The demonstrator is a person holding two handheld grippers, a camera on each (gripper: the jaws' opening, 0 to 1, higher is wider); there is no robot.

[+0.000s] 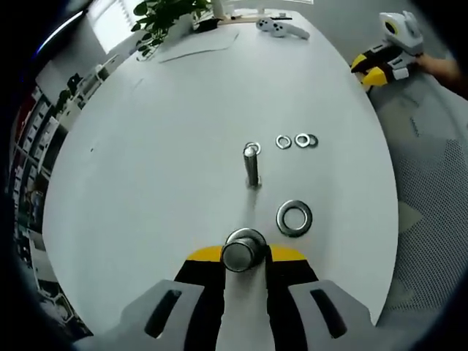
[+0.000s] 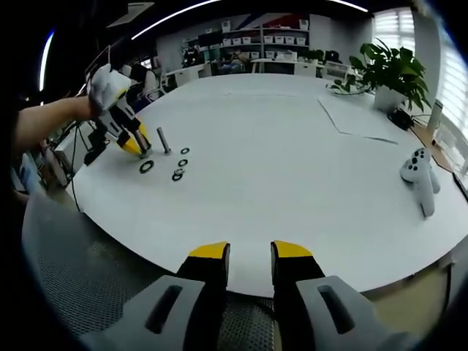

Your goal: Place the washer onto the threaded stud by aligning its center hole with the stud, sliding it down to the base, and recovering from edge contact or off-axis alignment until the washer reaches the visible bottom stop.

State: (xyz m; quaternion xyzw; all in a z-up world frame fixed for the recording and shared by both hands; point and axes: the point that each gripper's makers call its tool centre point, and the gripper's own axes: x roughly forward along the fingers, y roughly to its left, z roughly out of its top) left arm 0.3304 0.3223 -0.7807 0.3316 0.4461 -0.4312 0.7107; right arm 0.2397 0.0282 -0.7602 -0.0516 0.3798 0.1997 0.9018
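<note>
A: 2 views to cover. Left gripper view first: what between the jaws?

B: Left gripper [image 1: 246,256] closed tight on a round metal piece [image 1: 245,248], shiny and ring-like. Probably the washer for this task, though hard to confirm face-on. Threaded stud [image 1: 251,168] upright on the white table [image 1: 161,183], just beyond the tips and a shade right. Large washer [image 1: 294,219] flat on the table, right of the stud and nearer. 1 small washer [image 1: 252,148] seemingly on the table just behind the stud's top. 3 more small washers [image 1: 302,140] in a row farther right.

A: And the right gripper view?

B: Right gripper [image 2: 246,256] with jaws apart and nothing between them, hanging over the near table edge, well apart from the work. Far left: the left gripper [image 2: 139,145] low over the table, with the stud [image 2: 164,140] just beside it and the large washer [image 2: 147,167] near. White controller [image 2: 419,175] at right, potted plant [image 2: 387,66] beyond.

A: Advice for the step in hand?

B: Judged an approach, with nothing on the stud yet. Raise the piece above the stud's top, hold it level, and centre the hole on the axis before lowering. On any edge catch, back up slightly, re-level and try again, without forcing. Let go only at the base.
</note>
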